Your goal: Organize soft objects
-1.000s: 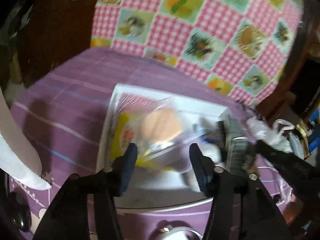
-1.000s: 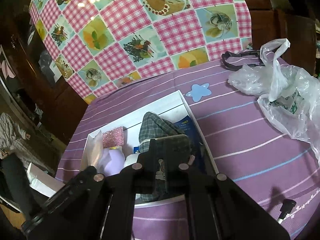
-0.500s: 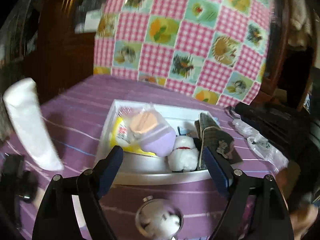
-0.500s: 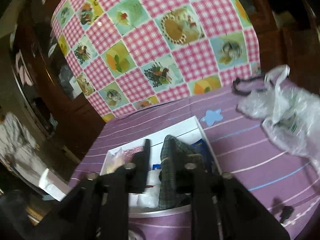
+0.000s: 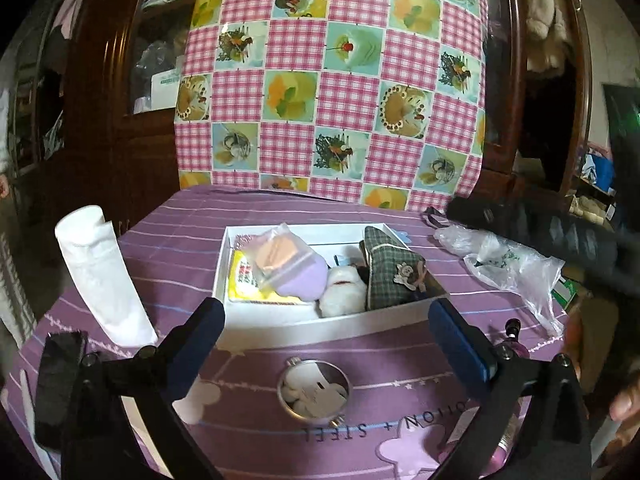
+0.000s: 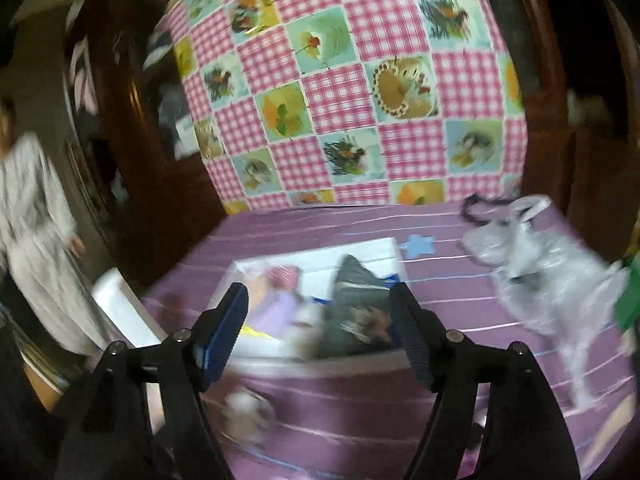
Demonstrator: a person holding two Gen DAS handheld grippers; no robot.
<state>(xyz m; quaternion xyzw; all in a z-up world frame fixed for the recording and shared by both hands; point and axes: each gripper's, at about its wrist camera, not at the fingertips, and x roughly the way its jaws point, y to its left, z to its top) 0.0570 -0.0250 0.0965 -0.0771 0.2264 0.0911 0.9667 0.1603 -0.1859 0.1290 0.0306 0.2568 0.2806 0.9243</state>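
The one white box sat mid-table on the purple striped cloth, and I counted five soft things packed inside it. At the left lay a flat yellow packet, with a clear bag holding an orange sponge on top, leaning on a lilac pad. One white plush sat in the middle, and one green plaid pouch stood tilted at the right end. My left gripper hung near of the box, its jaws having just been opening to their widest, nothing between them. My right gripper was likewise pulled back, jaws having just been opening, with nothing held; its view was blurred. Outward, one white roll stood left of the box, one round tin lay near, and one crumpled plastic bag lay right. One checked pink cloth hung beyond the far edge.
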